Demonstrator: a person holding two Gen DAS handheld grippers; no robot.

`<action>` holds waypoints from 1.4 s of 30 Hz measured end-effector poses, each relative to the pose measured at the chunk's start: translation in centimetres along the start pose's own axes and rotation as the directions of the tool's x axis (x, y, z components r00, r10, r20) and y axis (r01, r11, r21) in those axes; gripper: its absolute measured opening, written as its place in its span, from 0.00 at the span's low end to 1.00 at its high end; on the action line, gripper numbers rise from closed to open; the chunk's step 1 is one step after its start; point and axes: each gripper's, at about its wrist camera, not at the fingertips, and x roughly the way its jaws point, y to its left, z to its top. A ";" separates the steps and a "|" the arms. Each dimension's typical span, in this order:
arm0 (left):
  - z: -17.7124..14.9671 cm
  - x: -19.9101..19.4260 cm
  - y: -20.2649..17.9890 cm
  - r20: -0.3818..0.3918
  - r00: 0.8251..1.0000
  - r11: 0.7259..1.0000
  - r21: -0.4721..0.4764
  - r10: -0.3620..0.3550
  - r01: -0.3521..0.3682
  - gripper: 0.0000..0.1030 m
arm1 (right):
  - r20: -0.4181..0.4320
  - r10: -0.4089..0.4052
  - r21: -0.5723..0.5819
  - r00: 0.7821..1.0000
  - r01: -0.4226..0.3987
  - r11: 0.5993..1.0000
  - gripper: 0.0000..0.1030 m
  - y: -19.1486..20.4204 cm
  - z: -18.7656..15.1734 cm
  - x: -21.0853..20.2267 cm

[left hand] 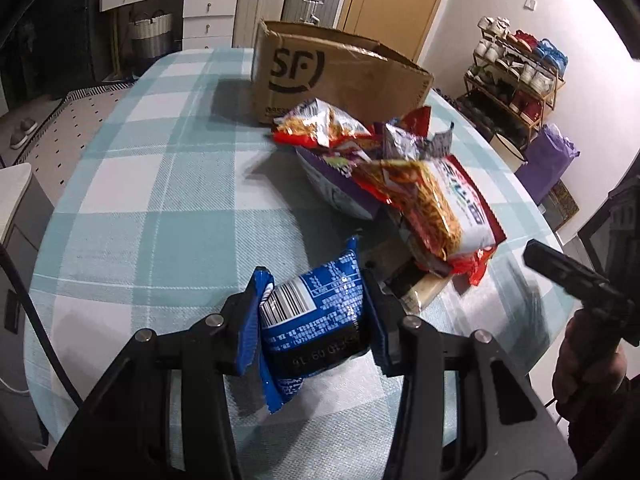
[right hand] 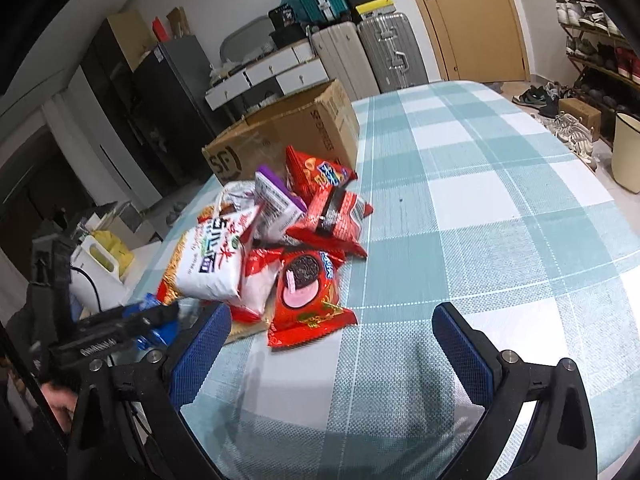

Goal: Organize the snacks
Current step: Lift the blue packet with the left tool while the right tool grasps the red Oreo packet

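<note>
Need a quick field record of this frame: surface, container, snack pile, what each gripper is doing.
surface: table with teal and white checked cloth
container: open cardboard box, standing at the far side of the pile
snack pile: mixed packets heaped in front of the box, red cookie packet nearest the right gripper
left gripper: shut on blue packet, barcode side facing the camera
right gripper: open, nothing between its pads, over bare cloth beside the pile

I see a table [left hand: 152, 184] under a teal-and-white check cloth. An open cardboard box [left hand: 340, 76] sits at its far side. A snack pile [left hand: 400, 184] lies just in front of it, near the box. Rest of the cloth is bare.
</note>
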 end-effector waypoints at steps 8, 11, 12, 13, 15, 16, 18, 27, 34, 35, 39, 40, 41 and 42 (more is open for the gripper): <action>0.6 -0.7 1.1 0.021 1.000 1.000 -0.013 0.011 -0.011 0.41 | -0.065 -0.081 -0.083 0.995 0.076 0.994 0.99 1.1 0.8 3.2; 0.7 -0.6 1.4 0.019 1.000 1.000 -0.016 0.012 -0.012 0.41 | -0.073 -0.101 -0.118 0.992 0.092 0.989 0.99 1.7 1.0 4.1; 0.8 -0.6 1.4 0.020 1.000 1.000 -0.017 0.013 -0.012 0.41 | -0.070 -0.110 -0.133 0.991 0.099 0.986 0.99 1.9 1.1 4.4; 0.8 -0.6 1.5 0.022 1.000 1.000 -0.018 0.014 -0.014 0.41 | -0.068 -0.113 -0.141 0.991 0.103 0.985 0.99 2.1 1.1 4.5; 0.9 -0.6 1.5 0.023 1.000 1.000 -0.018 0.012 -0.012 0.41 | -0.060 -0.118 -0.158 0.991 0.108 0.982 0.98 2.4 1.4 4.9; 1.0 -0.7 1.5 0.025 1.000 1.000 -0.019 0.012 -0.012 0.41 | -0.058 -0.122 -0.164 0.991 0.111 0.980 0.97 2.6 1.4 4.9; 1.0 -0.8 1.5 0.028 1.000 1.000 -0.019 0.013 -0.013 0.41 | -0.059 -0.122 -0.173 0.991 0.110 0.979 0.94 2.7 1.6 5.2; 1.3 -0.9 1.7 0.029 0.999 0.999 -0.030 0.019 -0.018 0.41 | -0.113 -0.082 -0.148 0.990 0.064 0.987 0.47 2.3 1.8 6.7; 1.7 -1.6 1.8 0.044 0.999 0.999 -0.036 0.027 -0.025 0.41 | -0.101 -0.041 -0.089 0.994 0.032 0.996 0.43 0.8 1.8 6.1; 1.8 -1.7 1.9 0.047 0.999 0.999 -0.037 0.025 -0.024 0.41 | -0.093 -0.035 -0.078 0.995 0.028 0.997 0.43 0.6 1.8 5.8; 2.4 -2.7 1.9 0.071 0.997 0.999 -0.035 0.033 -0.031 0.41 | -0.047 -0.014 -0.052 0.999 0.011 0.999 0.43 0.4 1.9 3.9; 2.6 -2.9 1.9 0.079 0.996 0.999 -0.037 0.032 -0.029 0.41 | -0.030 0.006 -0.046 1.000 -0.007 0.999 0.43 0.3 2.1 3.3; 2.8 -3.3 1.9 0.094 0.995 0.999 -0.041 0.039 -0.035 0.41 | -0.022 0.013 -0.044 1.000 -0.014 0.999 0.43 0.4 2.3 2.9; 3.1 -3.7 1.8 0.113 0.992 0.998 -0.039 0.052 -0.048 0.41 | -0.019 0.019 -0.045 1.000 -0.020 0.999 0.43 0.6 2.7 2.5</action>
